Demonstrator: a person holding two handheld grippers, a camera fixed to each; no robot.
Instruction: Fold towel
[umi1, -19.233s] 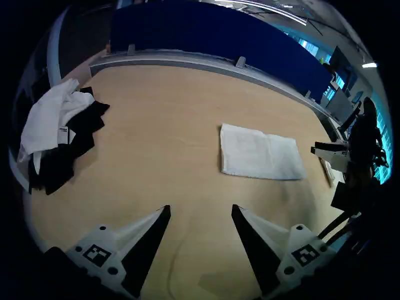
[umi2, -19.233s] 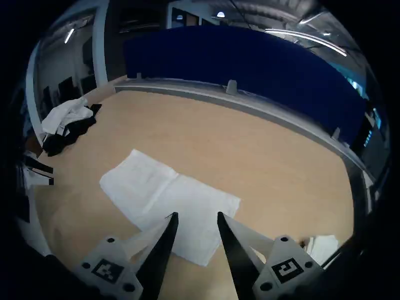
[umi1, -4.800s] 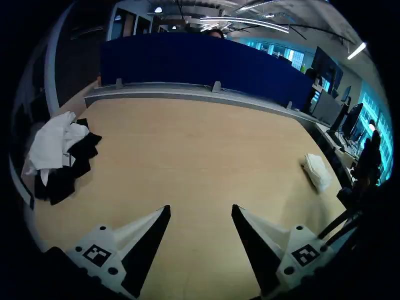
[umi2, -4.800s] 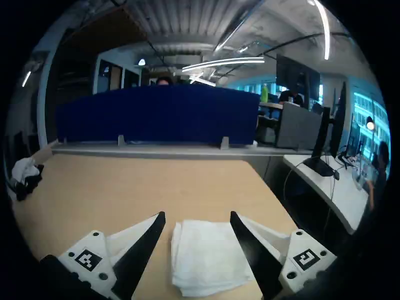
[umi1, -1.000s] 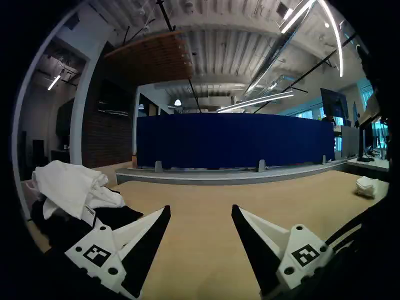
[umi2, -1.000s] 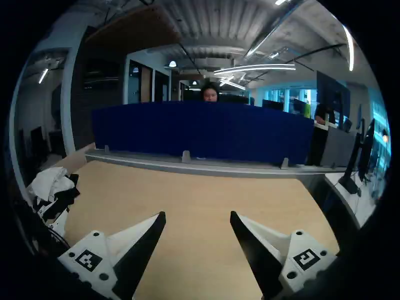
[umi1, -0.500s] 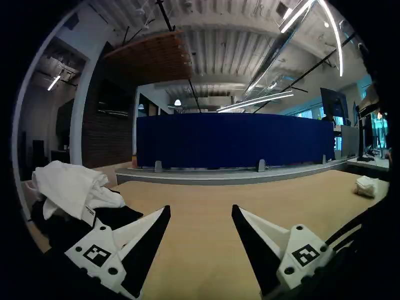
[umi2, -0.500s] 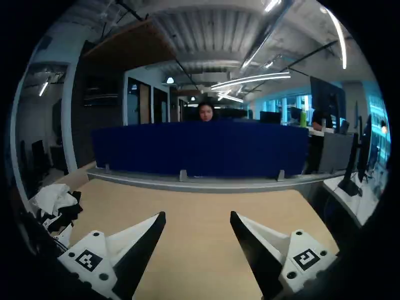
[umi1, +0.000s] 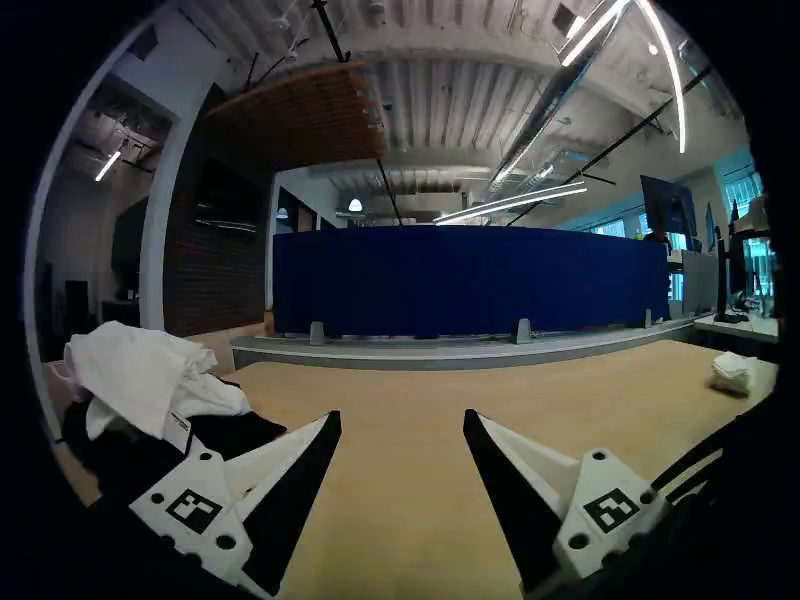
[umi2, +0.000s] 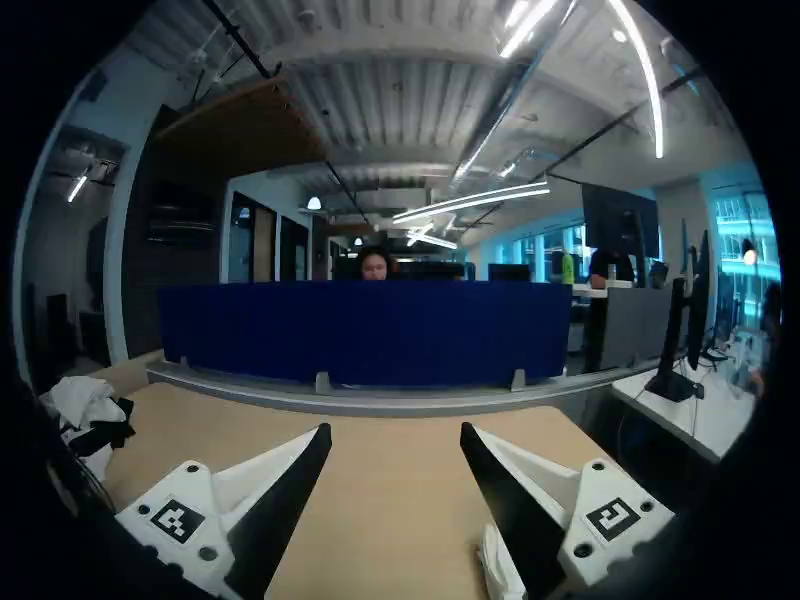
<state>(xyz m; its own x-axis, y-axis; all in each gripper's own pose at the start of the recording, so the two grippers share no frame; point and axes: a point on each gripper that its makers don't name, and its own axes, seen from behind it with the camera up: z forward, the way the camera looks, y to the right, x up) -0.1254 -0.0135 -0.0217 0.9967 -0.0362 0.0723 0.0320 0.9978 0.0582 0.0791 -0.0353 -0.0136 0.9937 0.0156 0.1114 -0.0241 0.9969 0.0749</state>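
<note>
The folded white towel (umi1: 733, 372) lies at the far right end of the wooden table (umi1: 420, 400) in the left gripper view. In the right gripper view, part of the folded towel (umi2: 495, 565) peeks out low beside the right finger. My left gripper (umi1: 400, 425) hangs open, low over the table, with nothing between its fingers. My right gripper (umi2: 395, 435) is open too and holds nothing; the towel lies just below and right of it.
A heap of white and black clothes (umi1: 150, 400) sits at the table's left end, seen smaller as the clothes heap (umi2: 85, 410) in the right gripper view. A blue divider (umi2: 370, 330) lines the far edge, with a person behind it. Desks with monitors (umi2: 680, 350) stand right.
The right gripper's view has tilted up and dropped lower, and the towel's edge has come into sight by its right finger. The left gripper has stayed still.
</note>
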